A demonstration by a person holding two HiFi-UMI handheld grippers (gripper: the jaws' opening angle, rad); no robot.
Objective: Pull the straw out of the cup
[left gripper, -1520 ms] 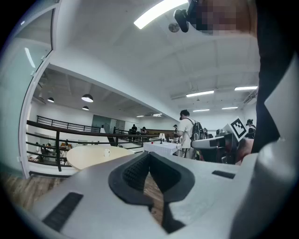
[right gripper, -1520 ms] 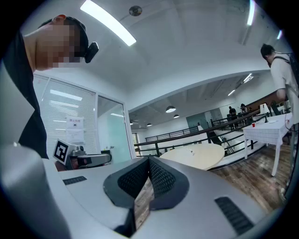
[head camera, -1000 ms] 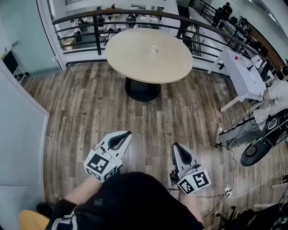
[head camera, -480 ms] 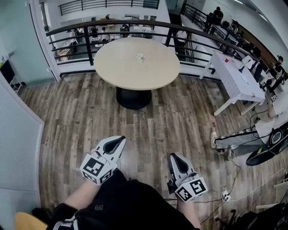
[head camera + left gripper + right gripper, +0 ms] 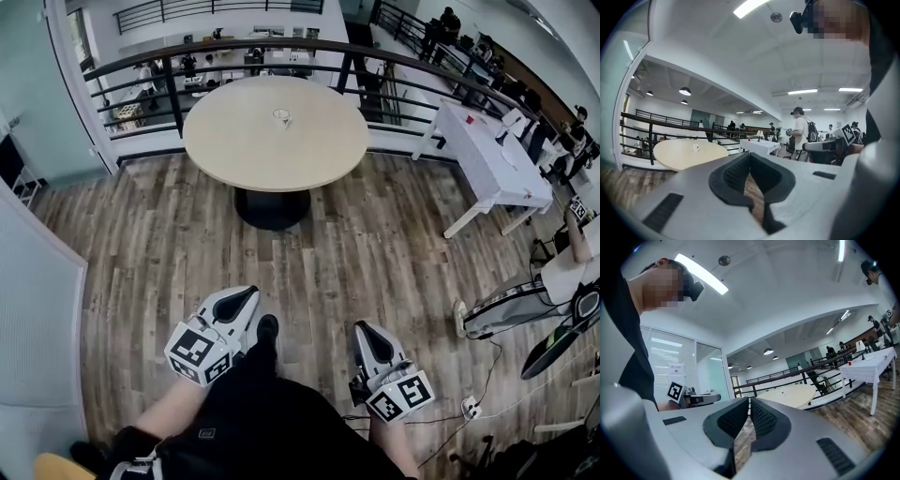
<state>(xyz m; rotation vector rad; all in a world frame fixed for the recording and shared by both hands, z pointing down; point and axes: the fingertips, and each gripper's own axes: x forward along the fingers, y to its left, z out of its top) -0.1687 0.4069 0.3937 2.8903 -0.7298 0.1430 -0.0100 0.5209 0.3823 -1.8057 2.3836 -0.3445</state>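
Since the earlier frame, the round table (image 5: 234,155) is seen shifted leftward in the head view, and a shoe (image 5: 267,328) is now shown between the grippers. The left gripper (image 5: 247,297) and right gripper (image 5: 367,332) are both clenched empty, well apart from the cup (image 5: 281,116) on the table; its straw cannot be made out.

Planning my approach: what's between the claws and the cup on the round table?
Head view: bare wood floor, then bare tabletop up to the cup.

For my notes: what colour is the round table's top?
Pale beige; the table shows best in head view.
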